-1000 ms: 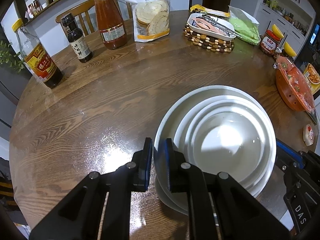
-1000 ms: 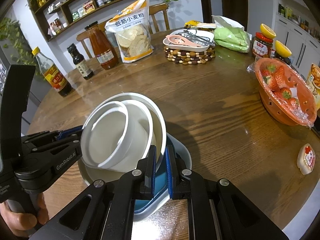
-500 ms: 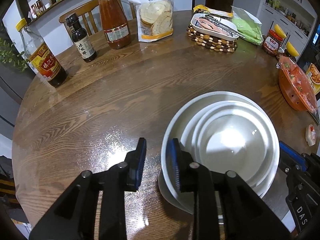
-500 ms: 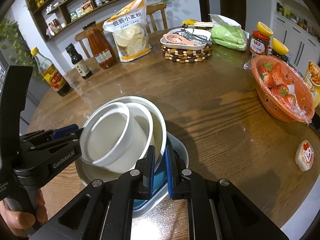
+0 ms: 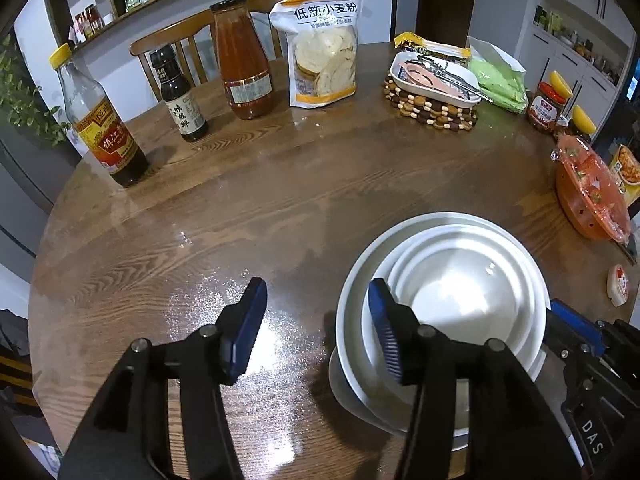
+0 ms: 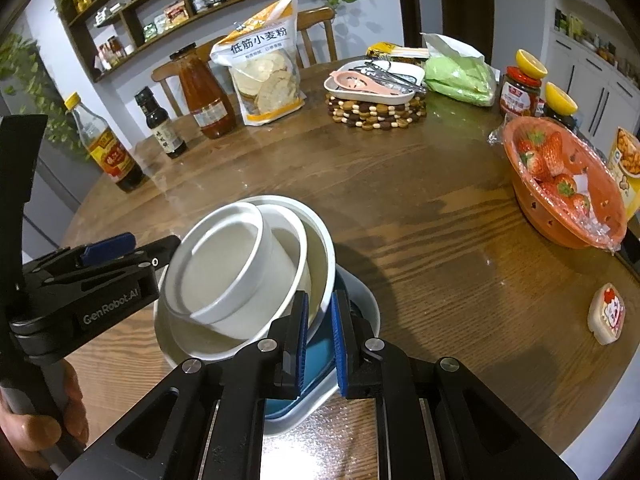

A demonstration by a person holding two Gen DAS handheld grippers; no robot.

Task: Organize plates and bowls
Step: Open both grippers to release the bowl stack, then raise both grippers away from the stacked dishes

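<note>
Nested white bowls (image 5: 448, 296) sit stacked on the wooden bench (image 5: 280, 200) in the left wrist view; the left claw (image 5: 316, 332) gapes wide, holding nothing, one finger over the stack's near rim. In the right wrist view the right claw (image 6: 319, 340) pinches the outer bowl's rim (image 6: 320, 308), above a blue dish (image 6: 316, 372). Stacking looks nearly complete; next, probably, the right claw lets go gently so nothing tips.

bowls (image 6: 248, 276): three sitting nested at 7 o'clock | plates (image 6: 360, 312): two lying under them | bottles (image 6: 202, 96): three standing at 10 o'clock | jars (image 6: 520, 92): two standing at 2 o'clock | bags (image 6: 264, 76): two resting around 12 o'clock
</note>
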